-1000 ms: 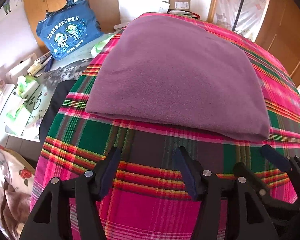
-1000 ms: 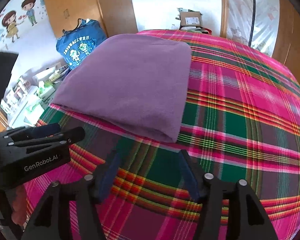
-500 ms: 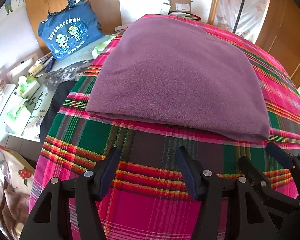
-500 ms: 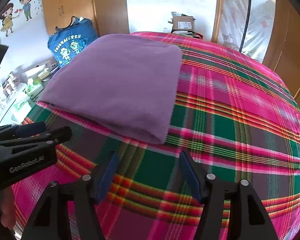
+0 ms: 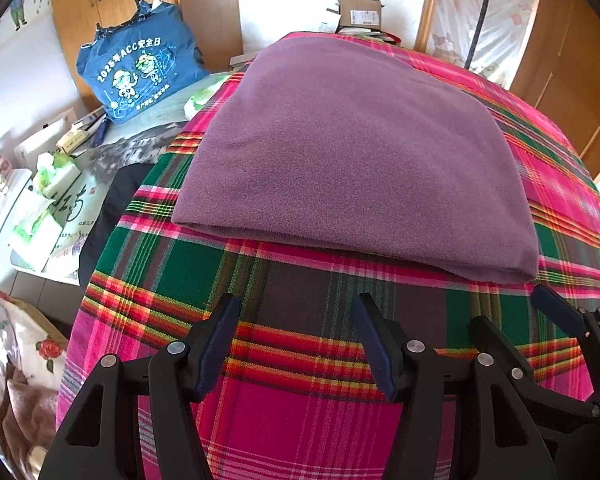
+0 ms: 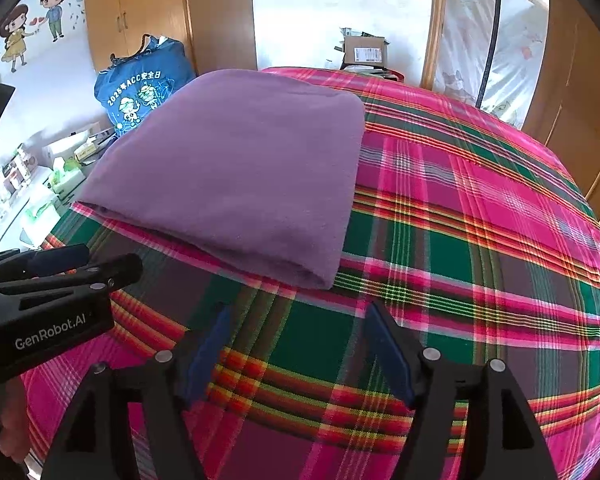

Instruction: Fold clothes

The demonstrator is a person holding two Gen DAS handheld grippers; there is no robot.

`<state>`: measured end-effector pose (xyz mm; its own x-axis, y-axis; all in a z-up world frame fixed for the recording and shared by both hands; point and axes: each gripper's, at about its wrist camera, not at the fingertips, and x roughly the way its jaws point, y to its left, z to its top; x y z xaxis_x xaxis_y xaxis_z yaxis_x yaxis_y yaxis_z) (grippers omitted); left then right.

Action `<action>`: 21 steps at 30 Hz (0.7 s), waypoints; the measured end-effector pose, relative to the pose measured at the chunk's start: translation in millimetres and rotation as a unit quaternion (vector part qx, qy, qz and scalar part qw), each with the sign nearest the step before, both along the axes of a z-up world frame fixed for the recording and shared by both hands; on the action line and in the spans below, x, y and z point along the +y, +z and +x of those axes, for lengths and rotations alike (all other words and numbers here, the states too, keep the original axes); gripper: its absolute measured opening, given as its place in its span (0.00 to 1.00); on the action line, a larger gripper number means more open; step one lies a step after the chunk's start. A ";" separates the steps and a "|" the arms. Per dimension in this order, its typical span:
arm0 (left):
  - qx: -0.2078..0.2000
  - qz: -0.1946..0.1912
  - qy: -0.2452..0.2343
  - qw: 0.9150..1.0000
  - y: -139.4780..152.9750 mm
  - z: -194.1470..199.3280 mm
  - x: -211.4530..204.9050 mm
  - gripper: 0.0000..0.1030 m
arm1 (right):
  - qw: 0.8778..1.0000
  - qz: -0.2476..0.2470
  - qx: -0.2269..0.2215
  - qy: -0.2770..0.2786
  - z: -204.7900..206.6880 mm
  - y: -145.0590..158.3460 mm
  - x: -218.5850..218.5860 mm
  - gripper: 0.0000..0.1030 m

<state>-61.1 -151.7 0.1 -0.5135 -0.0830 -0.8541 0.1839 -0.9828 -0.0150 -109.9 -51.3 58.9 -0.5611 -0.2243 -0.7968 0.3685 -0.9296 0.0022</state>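
Purple fleece, a folded garment [image 5: 352, 152], lies flat and squared on the plaid bedspread [image 5: 300, 412], toward its left side and just ahead of both tools, its doubled edge nearest the cameras. The left gripper [image 5: 296, 340] hangs over bare plaid with its jaws wide and nothing between them; the right gripper [image 6: 296, 344] does the same just beside it, jaws wide and empty, neither touching the cloth. Judged from the neat rectangle and smooth top, the folding of this piece looks finished or nearly so, with at most one more fold or a move to a pile left. Against the view of a second earlier, the garment has not shifted, and the right wrist camera now takes in more of the far wall and window. A blue tote bag [image 5: 140, 72] stands beyond the bed.
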 end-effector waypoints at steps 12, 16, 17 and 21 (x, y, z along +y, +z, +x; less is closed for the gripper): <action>0.012 -0.001 0.000 1.000 0.4 4.1 0.8 0.61 | 1.000 0.001 0.001 0.001 -2.3 3.3 0.0 0.70; 0.017 -0.001 -0.003 1.000 0.8 4.6 0.8 0.61 | 1.000 0.001 0.001 0.001 -2.8 3.8 0.2 0.70; 0.017 -0.001 -0.003 1.000 0.9 4.8 1.0 0.61 | 1.000 0.001 0.001 0.001 -3.1 4.0 0.8 0.70; 0.020 -0.001 -0.001 1.000 0.7 6.6 1.9 0.61 | 1.000 0.001 0.001 0.001 -4.2 4.6 1.1 0.70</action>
